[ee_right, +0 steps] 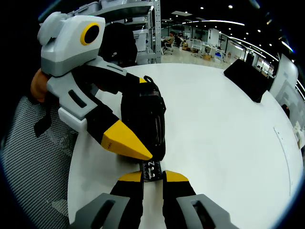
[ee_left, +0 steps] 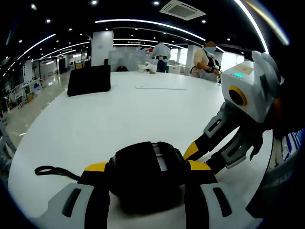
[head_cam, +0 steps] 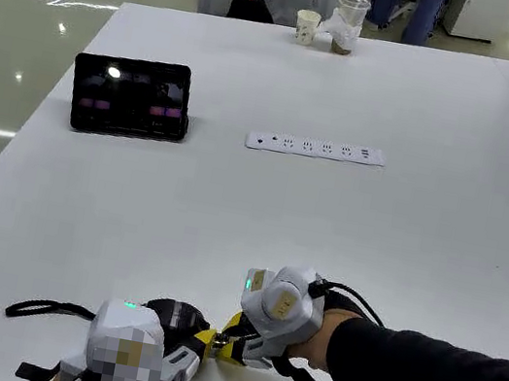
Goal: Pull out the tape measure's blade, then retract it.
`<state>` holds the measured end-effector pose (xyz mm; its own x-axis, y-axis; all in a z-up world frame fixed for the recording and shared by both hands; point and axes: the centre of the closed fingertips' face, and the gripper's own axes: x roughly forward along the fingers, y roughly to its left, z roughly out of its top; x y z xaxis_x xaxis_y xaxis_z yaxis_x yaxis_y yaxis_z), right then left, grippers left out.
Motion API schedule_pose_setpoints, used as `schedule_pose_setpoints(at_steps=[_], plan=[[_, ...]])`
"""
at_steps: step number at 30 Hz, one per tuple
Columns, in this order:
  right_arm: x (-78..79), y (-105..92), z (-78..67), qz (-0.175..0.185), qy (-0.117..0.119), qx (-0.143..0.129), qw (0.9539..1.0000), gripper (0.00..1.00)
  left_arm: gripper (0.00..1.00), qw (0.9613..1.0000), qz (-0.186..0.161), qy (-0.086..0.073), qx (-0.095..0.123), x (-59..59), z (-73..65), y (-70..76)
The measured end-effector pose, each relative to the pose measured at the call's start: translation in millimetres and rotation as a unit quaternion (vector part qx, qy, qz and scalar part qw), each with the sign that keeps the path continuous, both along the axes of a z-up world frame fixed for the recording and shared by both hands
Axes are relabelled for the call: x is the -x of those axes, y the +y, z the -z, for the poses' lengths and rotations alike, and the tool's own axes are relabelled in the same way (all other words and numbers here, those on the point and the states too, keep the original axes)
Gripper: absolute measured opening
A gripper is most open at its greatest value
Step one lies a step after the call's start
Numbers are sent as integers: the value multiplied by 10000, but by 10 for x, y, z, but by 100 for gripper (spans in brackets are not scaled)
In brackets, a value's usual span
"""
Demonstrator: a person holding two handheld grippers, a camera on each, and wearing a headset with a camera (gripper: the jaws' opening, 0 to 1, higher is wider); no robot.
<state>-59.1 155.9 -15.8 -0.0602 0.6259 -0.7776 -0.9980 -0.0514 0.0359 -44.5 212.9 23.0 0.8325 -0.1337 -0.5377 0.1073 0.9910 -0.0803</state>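
Tape measure (ee_left: 148, 179) clamped in L tongs (ee_left: 147, 167); R tongs (ee_right: 152, 176) pinch blade (ee_right: 151, 169), forearm (head_cam: 419, 377) low across table (head_cam: 329, 214).

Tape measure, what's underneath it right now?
The white table lies under the tape measure, which the left gripper clamps. Its black case hides the contact area itself.

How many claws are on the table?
2. The left claw grips the black tape measure near the table's front edge; the right claw pinches its blade right beside it.
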Motion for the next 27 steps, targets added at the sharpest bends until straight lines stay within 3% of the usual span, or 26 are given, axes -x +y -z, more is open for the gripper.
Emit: schedule_pose_setpoints(at_steps=[27], plan=[[15,89,-1,4,-4,-27,10000,12,58,10000,2,-17,42,-1,-6,4]])
